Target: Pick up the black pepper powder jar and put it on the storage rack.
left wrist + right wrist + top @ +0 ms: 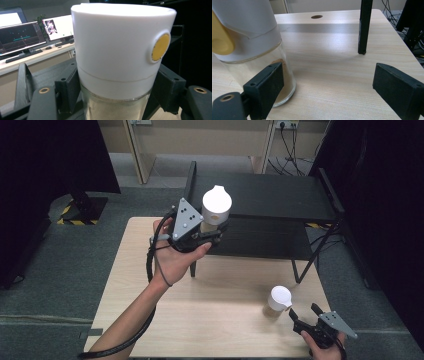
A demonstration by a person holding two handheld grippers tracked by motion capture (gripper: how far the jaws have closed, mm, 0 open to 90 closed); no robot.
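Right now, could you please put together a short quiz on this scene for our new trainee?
1. True or false: the left gripper is shut on the raised jar, which is lifted off the table.
2. Which colour is the round button on the raised jar's white cap? A) red B) yellow C) blue
3. Fill in: the right gripper has its fingers ____, beside the second jar standing on the table.

Key: 1 true; 2 B; 3 open
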